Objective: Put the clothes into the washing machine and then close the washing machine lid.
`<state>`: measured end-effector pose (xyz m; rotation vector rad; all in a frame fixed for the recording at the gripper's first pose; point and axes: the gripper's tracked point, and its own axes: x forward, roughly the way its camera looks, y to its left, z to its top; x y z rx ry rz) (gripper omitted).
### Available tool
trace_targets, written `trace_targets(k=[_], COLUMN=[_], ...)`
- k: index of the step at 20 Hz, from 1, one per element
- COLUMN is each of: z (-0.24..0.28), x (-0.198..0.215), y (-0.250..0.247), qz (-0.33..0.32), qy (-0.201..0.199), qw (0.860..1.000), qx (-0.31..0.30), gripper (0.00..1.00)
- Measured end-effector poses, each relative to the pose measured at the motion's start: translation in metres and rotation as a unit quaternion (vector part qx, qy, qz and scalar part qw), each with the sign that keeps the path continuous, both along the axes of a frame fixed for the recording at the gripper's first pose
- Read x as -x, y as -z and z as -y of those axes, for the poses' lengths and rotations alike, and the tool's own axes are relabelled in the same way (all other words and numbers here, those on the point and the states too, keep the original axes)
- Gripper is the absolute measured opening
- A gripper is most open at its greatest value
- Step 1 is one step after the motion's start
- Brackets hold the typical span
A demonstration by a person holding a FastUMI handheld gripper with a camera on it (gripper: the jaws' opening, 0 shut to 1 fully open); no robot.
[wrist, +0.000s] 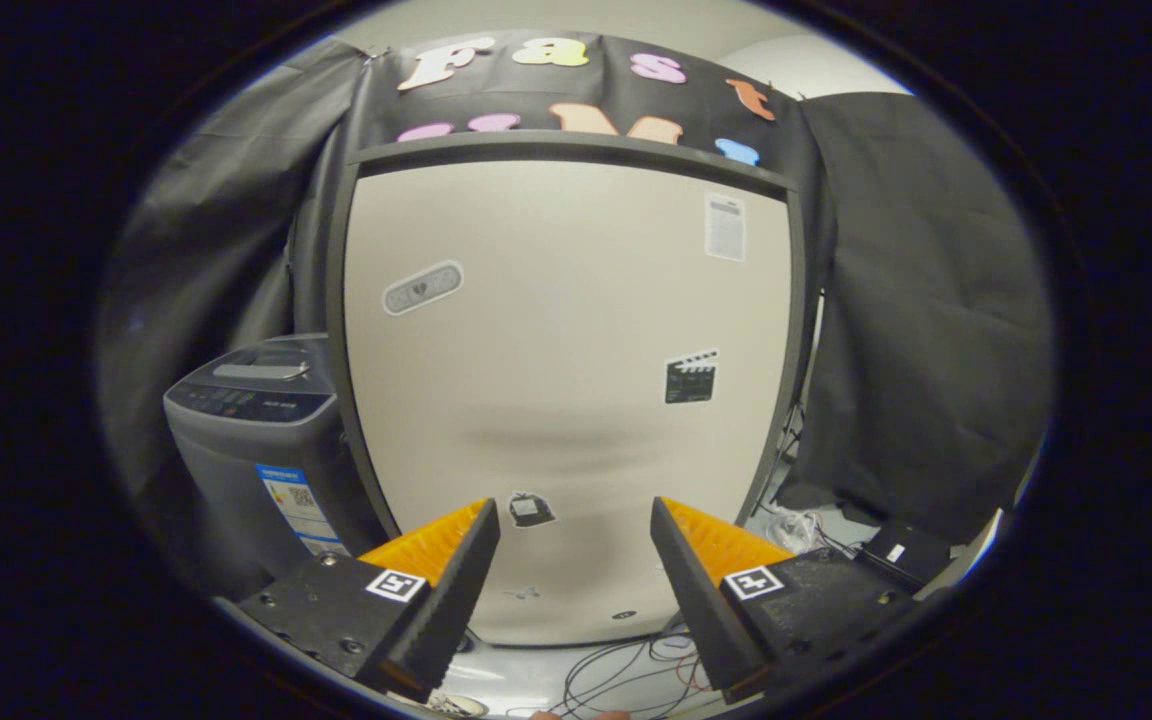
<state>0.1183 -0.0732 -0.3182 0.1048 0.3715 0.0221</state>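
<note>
The gripper (574,560) is released, its two fingers spread wide apart with nothing between them. Each finger (456,575) tapers to a ridged pad and carries a small square black-and-white marker on its upper face near the base. The fingers point straight ahead at a tall cream-coloured panel (566,380) set in a dark grey frame, which stands upright on the floor just beyond the fingertips. Several stickers are stuck to the panel: a small dark one (529,509) low down, seen in the gap between the fingers, a clapperboard sticker (691,377) above the right finger, an oval grey one (422,287) toward the panel's upper left, and a white printed sheet (725,227) near its upper right corner.

The washing machine (256,440), a grey top-loading model, stands to the left of the panel and beyond the left finger, partly hidden behind the panel's frame. Its lid (271,368) lies flat and closed on top, with a dark control strip along the front edge of the top. A blue-and-white label (294,505) is stuck on its front wall. No part of the machine touches the gripper.

On the pale floor (526,680) beneath the fingers lies a loose tangle of thin cables (626,675). More cables and a small black box (904,550) sit on the floor past the right finger, at the foot of the black cloth wall (936,330).
</note>
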Motion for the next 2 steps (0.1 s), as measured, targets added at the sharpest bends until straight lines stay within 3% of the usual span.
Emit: trace_targets(k=[2], z=[0.0040], x=[-0.0004], y=[-0.0050], qz=[0.006], qy=[0.017], qw=[1.000], qx=[-0.014], gripper=[0.93])
